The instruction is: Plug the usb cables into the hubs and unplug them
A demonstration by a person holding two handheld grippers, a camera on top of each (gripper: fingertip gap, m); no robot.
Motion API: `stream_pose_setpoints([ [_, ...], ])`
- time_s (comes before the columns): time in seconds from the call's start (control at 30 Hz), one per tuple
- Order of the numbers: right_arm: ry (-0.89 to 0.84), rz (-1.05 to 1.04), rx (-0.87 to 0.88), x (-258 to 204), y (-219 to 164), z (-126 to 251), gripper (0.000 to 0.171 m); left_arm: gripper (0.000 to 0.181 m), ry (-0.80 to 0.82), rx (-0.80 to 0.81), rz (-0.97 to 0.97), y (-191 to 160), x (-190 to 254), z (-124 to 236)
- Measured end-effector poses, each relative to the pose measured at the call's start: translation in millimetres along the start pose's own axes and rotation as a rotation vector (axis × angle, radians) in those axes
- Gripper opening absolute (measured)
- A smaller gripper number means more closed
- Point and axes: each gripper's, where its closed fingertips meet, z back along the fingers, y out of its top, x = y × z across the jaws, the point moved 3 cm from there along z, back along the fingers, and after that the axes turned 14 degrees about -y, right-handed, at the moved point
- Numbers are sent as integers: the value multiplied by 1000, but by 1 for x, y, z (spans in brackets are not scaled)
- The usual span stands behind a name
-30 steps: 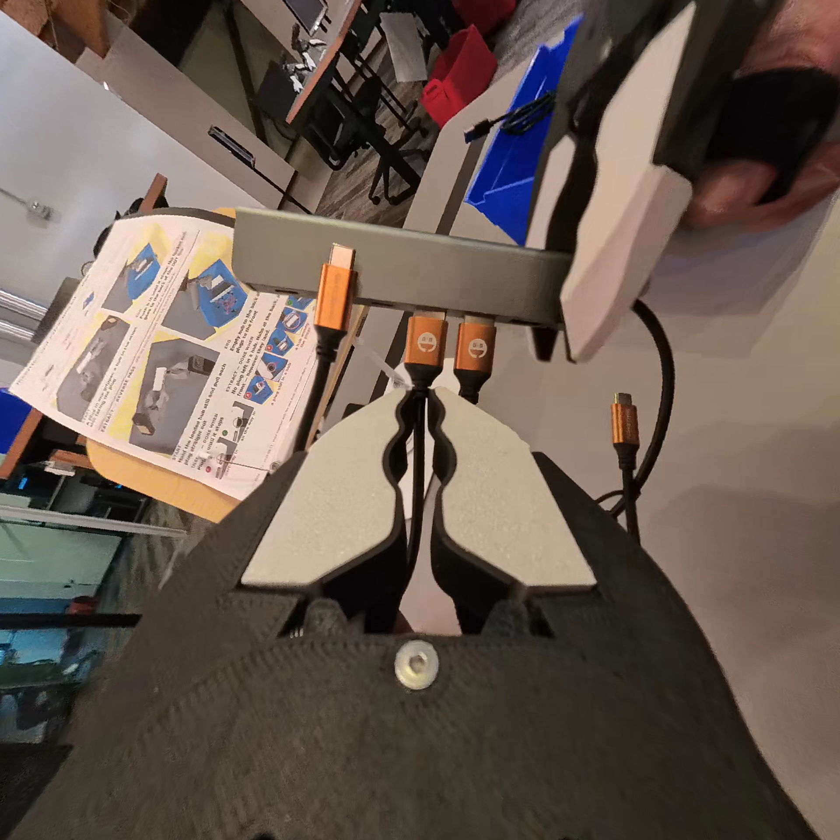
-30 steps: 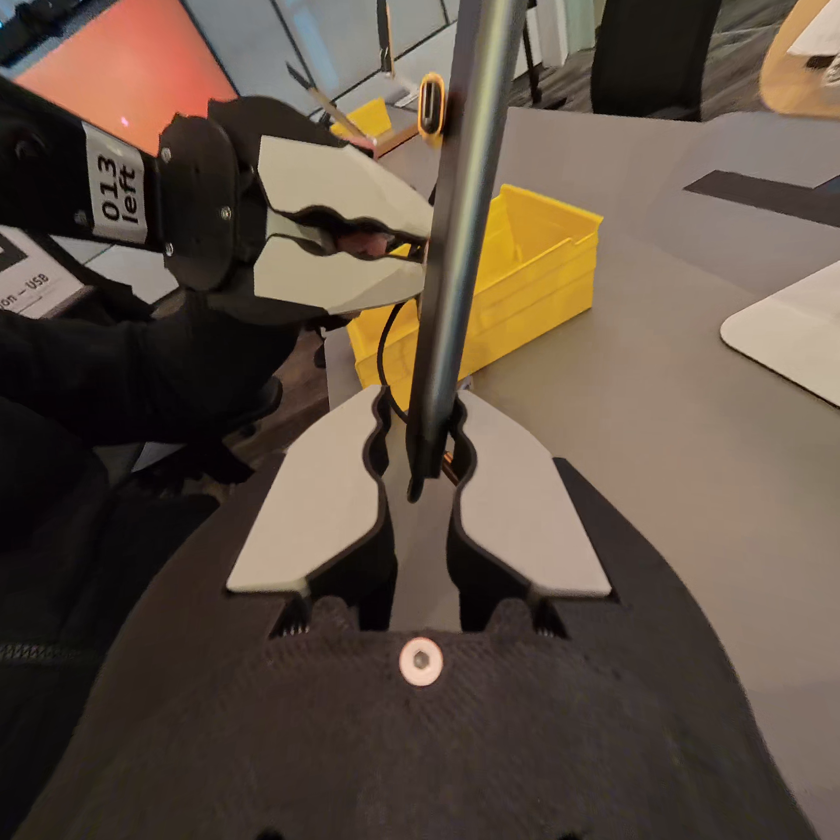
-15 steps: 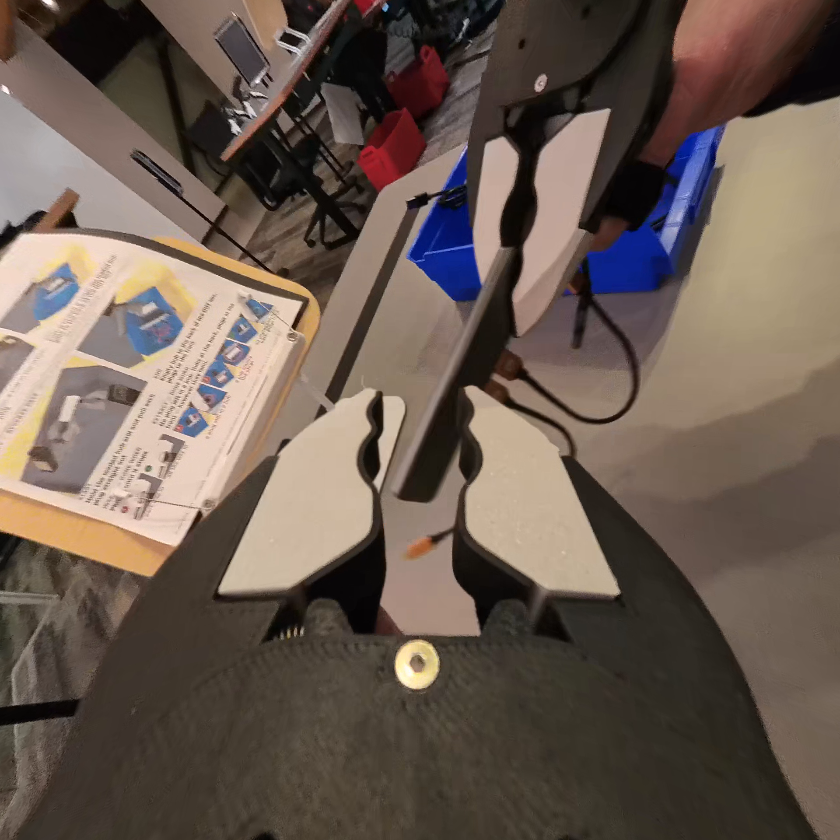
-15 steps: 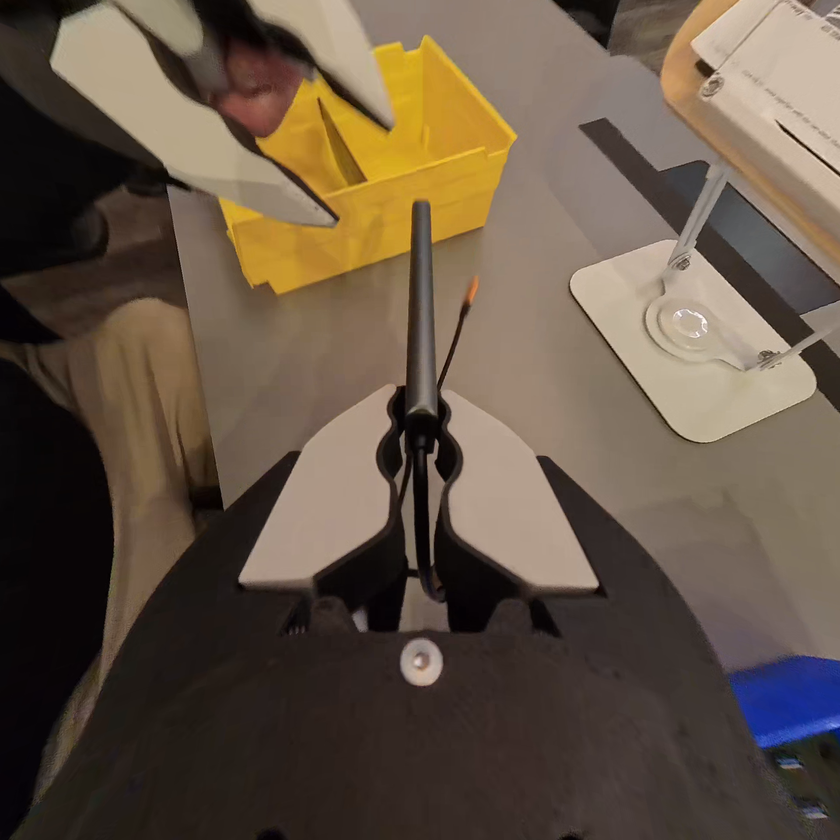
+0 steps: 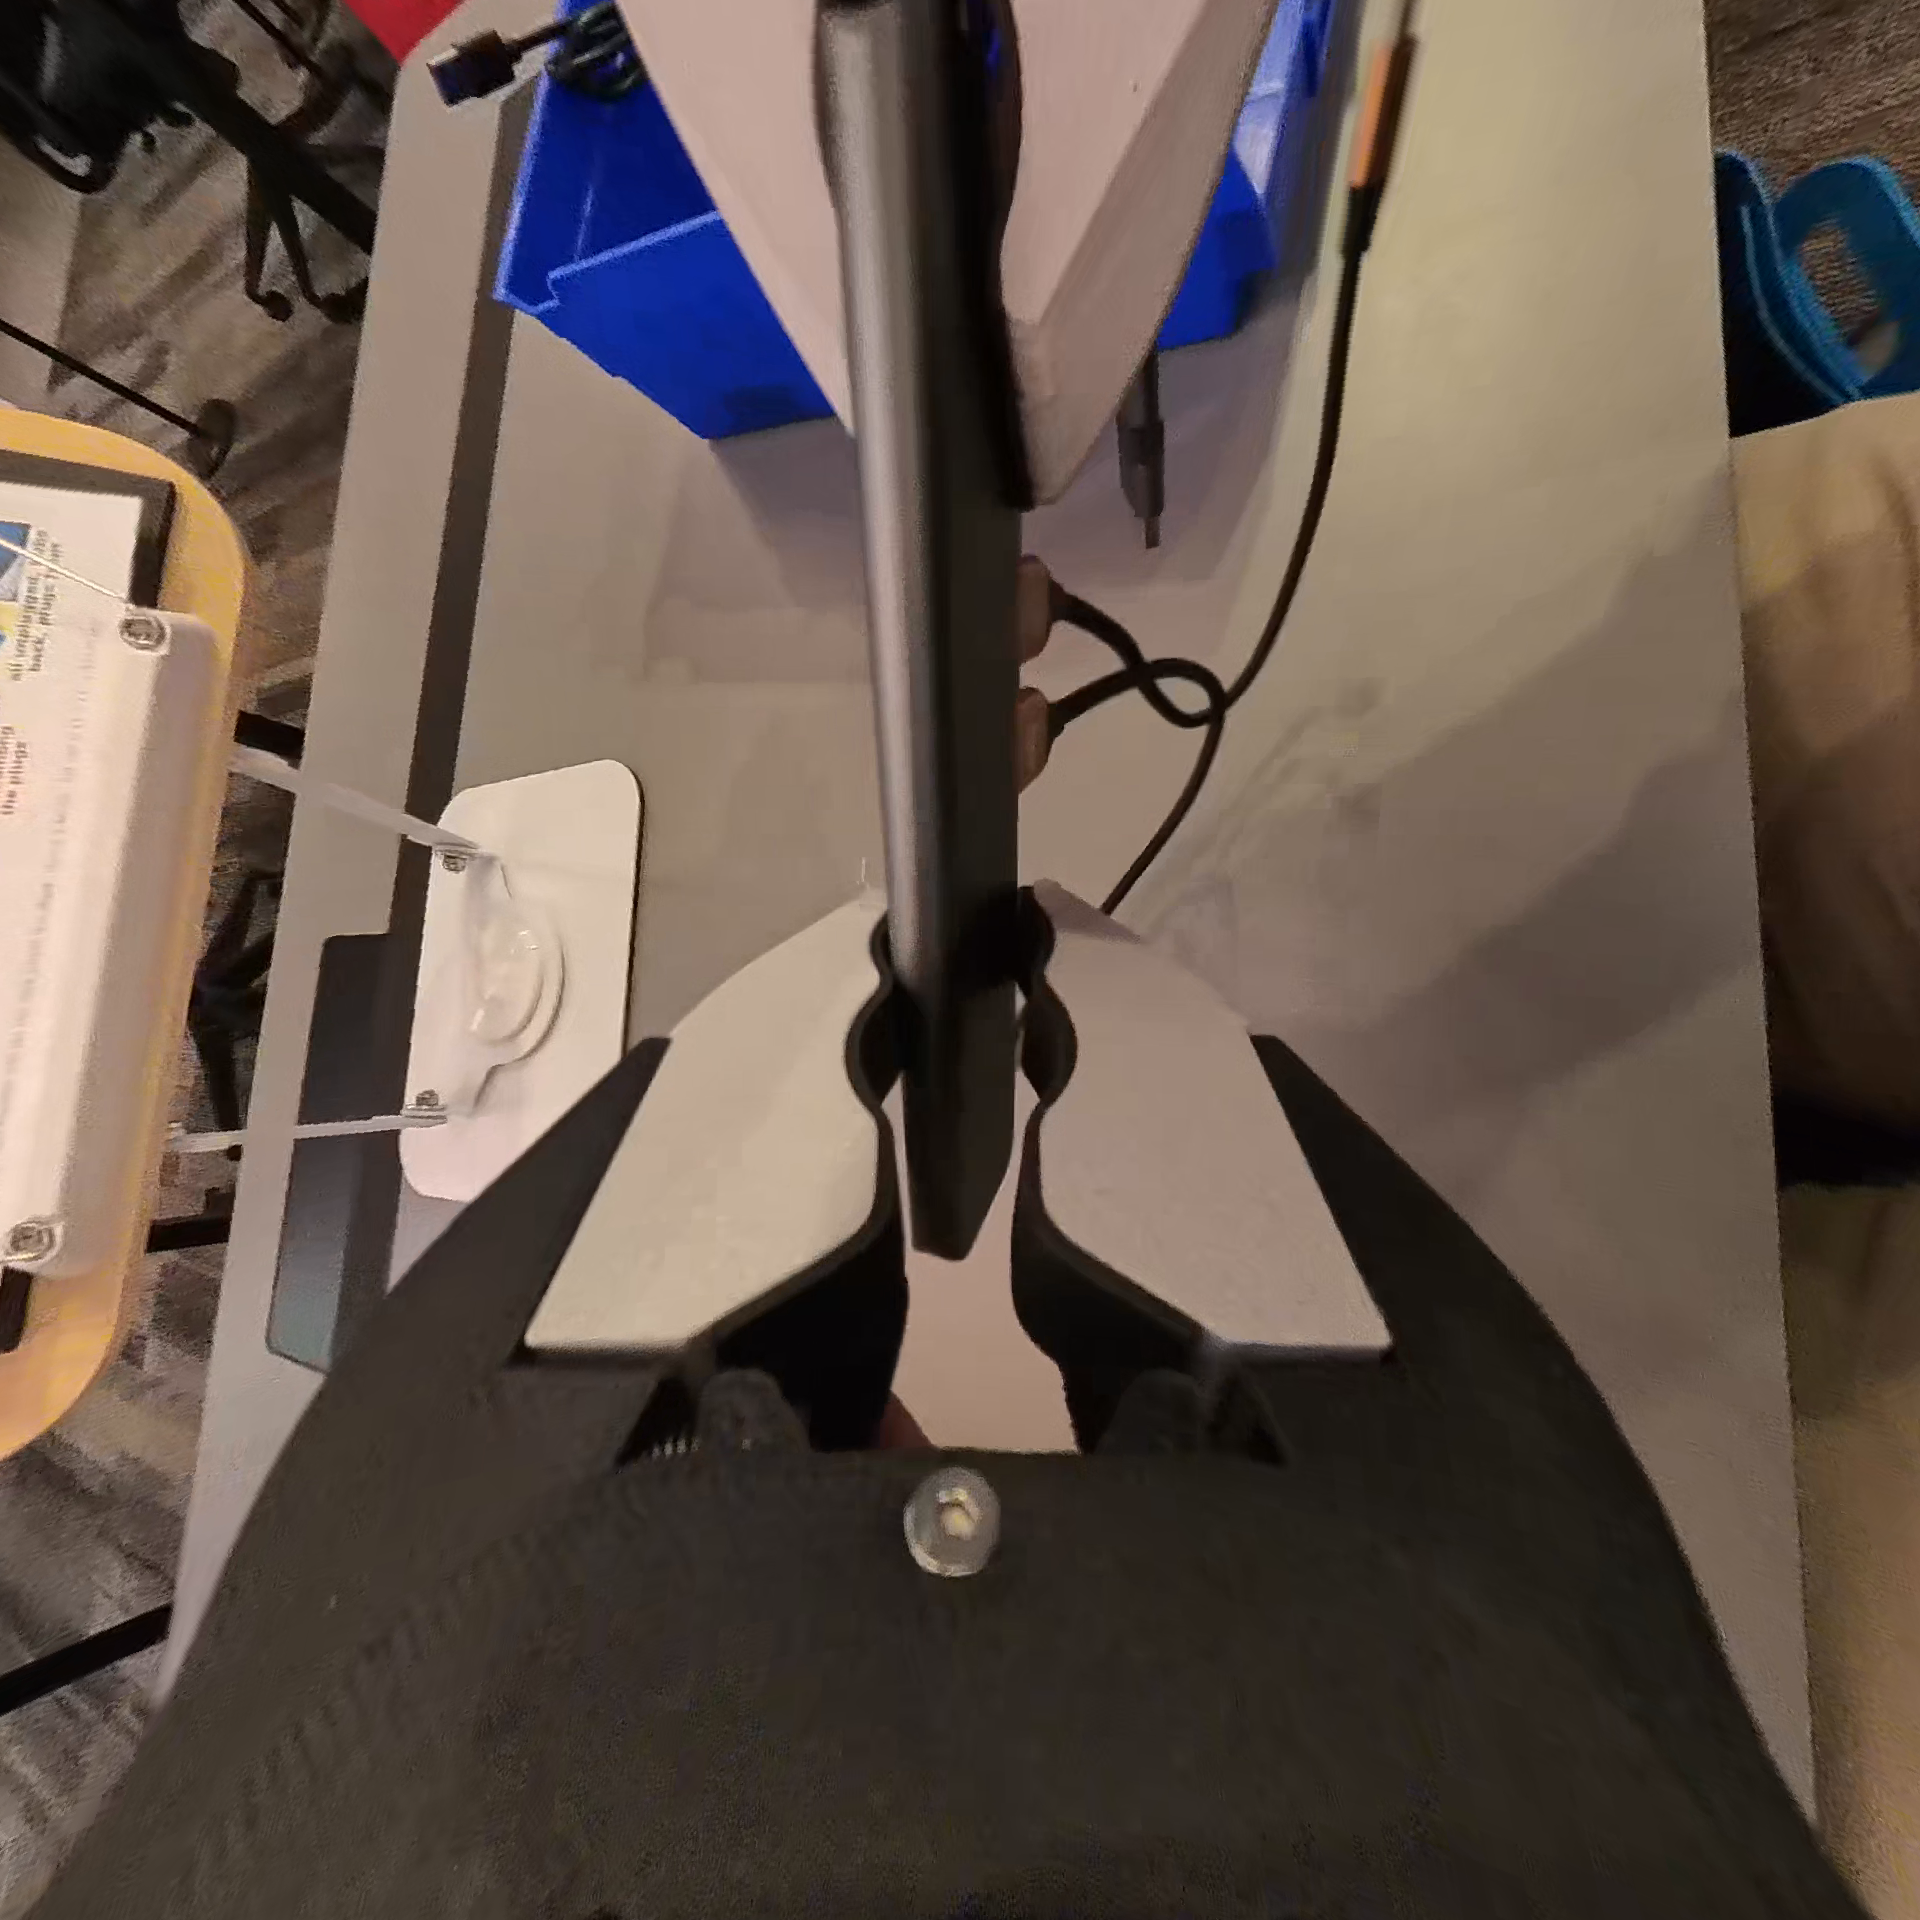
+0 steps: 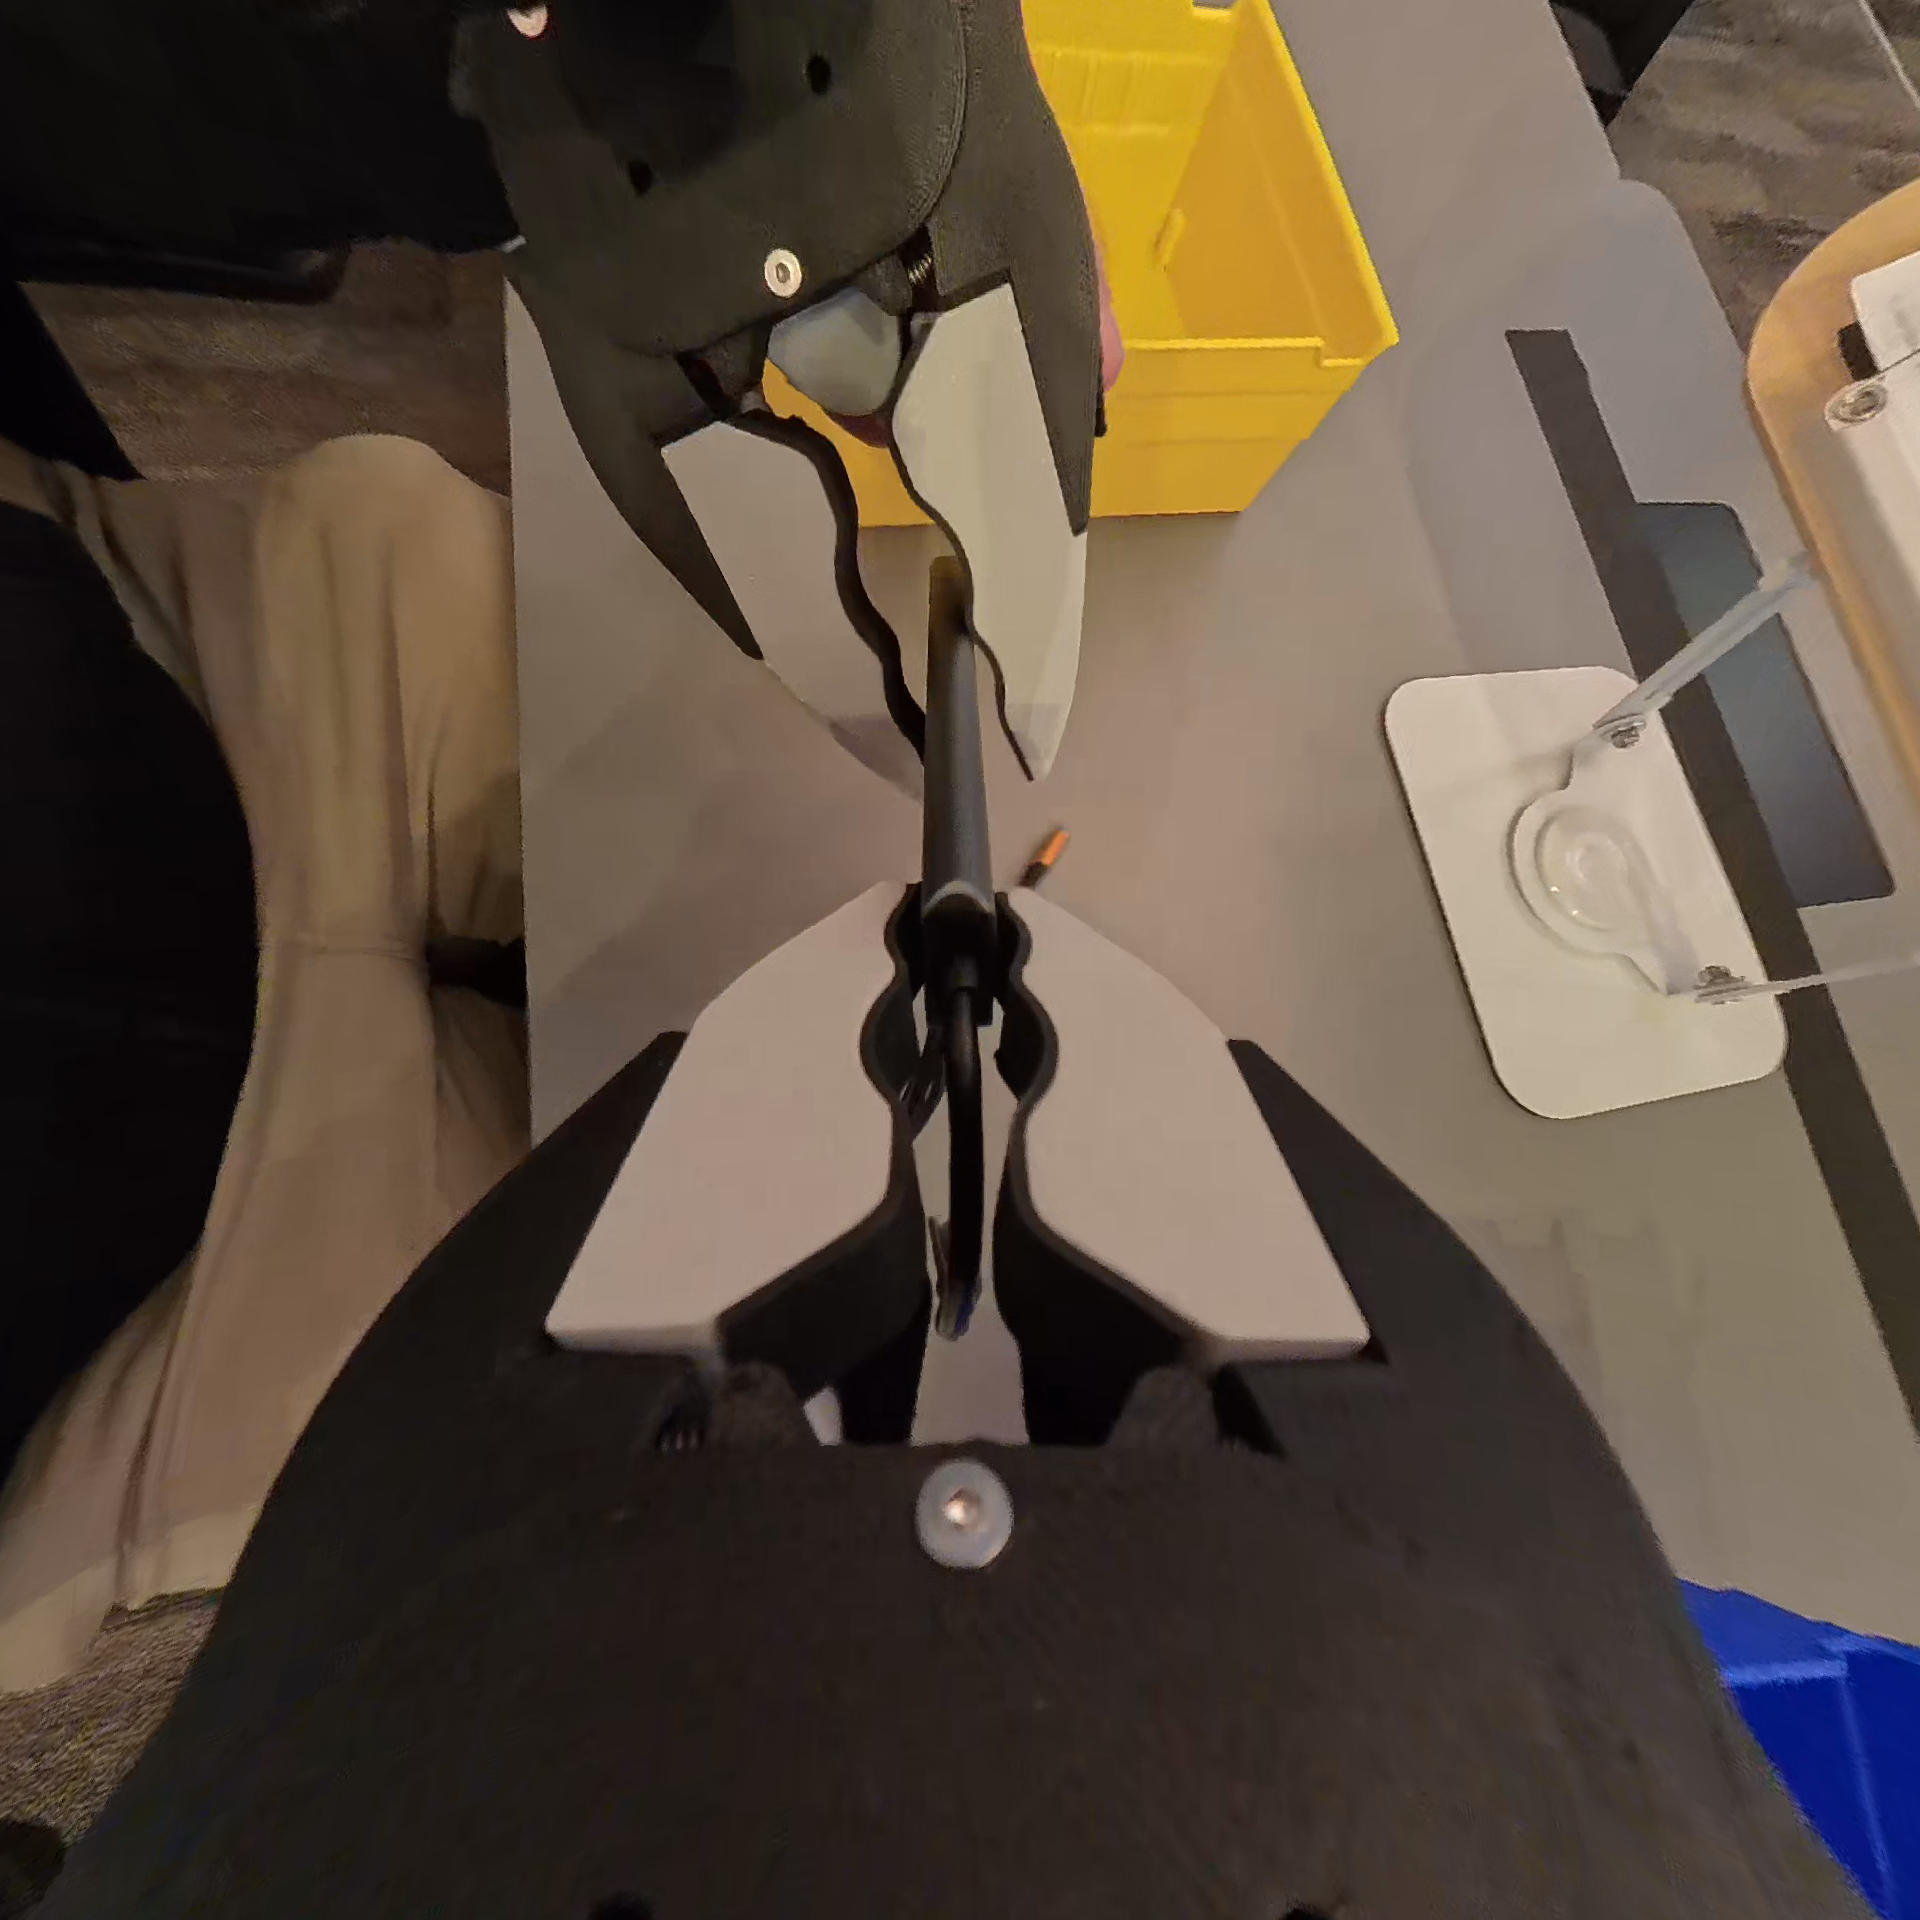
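Observation:
A dark grey USB hub (image 5: 935,644) hangs edge-on above the grey table (image 5: 1455,935), held at both ends. My left gripper (image 5: 961,914) is shut on its near end. My right gripper (image 6: 956,904) is shut on the other end, where the hub's own black cable (image 6: 966,1091) loops back between the fingers. Each gripper shows in the other's view: the right (image 5: 935,457), the left (image 6: 966,764). Two orange-plugged cables (image 5: 1031,675) sit in the hub's side. A loose orange plug (image 5: 1377,104) dangles at the upper right and also shows in the right wrist view (image 6: 1044,857).
A blue bin (image 5: 644,291) stands at one end of the table, a yellow bin (image 6: 1247,312) at the other. A white stand base (image 6: 1579,894) carries an instruction sheet (image 5: 62,831) on a wooden board. A person's beige trouser leg (image 6: 343,831) is beside the table edge. There is about 6 cm between the tips of the two grippers.
My left gripper let go of the cable below the plugs, moved to the hub's free end and closed there. The hub swung from broadside to edge-on, and both views tilted down onto the table.

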Motion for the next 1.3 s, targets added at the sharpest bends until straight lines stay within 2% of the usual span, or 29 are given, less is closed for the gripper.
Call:
stream_pose_setpoints([
  [0.03, -24, 8, 7, 2, 1, 0, 15, 17, 7, 24, 25, 1, -2, 0],
  [0.1, -129, -8, 48, 15, 7, 2, 17, 11, -9, 98, 106, 3, -7, 0],
  [0.17, -292, -36, 96, 35, 14, 8, 38, 11, -23, 199, 208, 5, -14, 2],
  [0.23, -452, -32, 171, 52, 24, 23, 42, 11, -66, 305, 325, 5, -20, 5],
  [0.27, -502, -16, 204, 55, 28, 32, 37, 11, -98, 373, 389, 6, -22, 7],
  [0.33, -524, 44, 231, 53, 32, 40, 28, 11, -164, 503, 483, 11, -25, 14],
  [0.43, -530, 155, 240, 43, 34, 36, 27, 11, -261, 666, 594, 22, -28, 23],
  [0.57, -592, 267, 188, 38, 29, 15, 33, 11, -346, 803, 704, 32, -27, 25],
  [0.67, -657, 361, 173, 35, 25, 6, 30, 11, -349, 875, 768, 34, -30, 27],
  [0.8, -654, 467, 181, 26, 24, 4, 24, 10, -311, 945, 859, 28, -40, 33],
  [0.87, -672, 511, 174, 23, 24, 1, 31, 10, -307, 1009, 915, 26, -46, 40],
  [0.93, -731, 526, 134, 24, 24, -8, 48, 11, -327, 1062, 949, 26, -48, 44],
  [1.07, -1015, 607, 50, 37, 23, -24, 71, 11, -361, 1104, 997, 35, -44, 44],
  [1.13, -1111, 627, 49, 41, 22, -25, 60, 11, -359, 1103, 1031, 36, -42, 41],
  [1.3, -1133, 595, 55, 43, 24, -16, 35, 11, -397, 1137, 1103, 39, -40, 39],
])
